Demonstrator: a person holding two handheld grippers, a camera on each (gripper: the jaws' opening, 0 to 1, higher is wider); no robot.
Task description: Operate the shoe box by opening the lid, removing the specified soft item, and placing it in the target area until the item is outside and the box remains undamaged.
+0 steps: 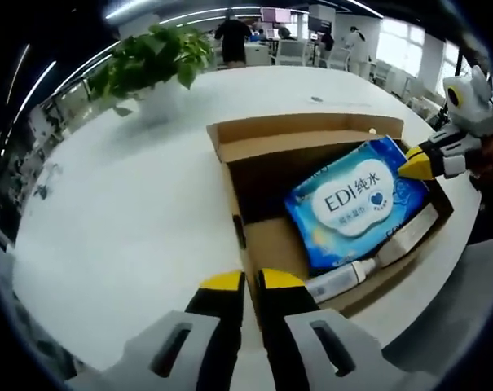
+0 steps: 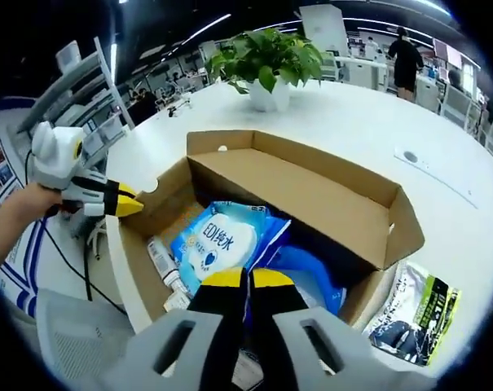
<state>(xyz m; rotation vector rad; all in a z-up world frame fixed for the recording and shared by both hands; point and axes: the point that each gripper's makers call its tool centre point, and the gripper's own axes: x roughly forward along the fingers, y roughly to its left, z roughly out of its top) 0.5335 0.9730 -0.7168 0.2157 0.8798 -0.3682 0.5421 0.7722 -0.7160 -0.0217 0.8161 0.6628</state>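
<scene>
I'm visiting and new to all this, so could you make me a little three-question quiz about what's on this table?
1. True or false: the brown cardboard shoe box has its lid open.
2. The blue-and-white soft wipes pack lies: A) on the white table, B) inside the box, C) by the plant.
3. What stands in the white pot?

Key: 1 true; 2 B; 3 a green leafy plant.

Left gripper [image 1: 244,281], right gripper [image 2: 246,278]: jaws nearly closed.
</scene>
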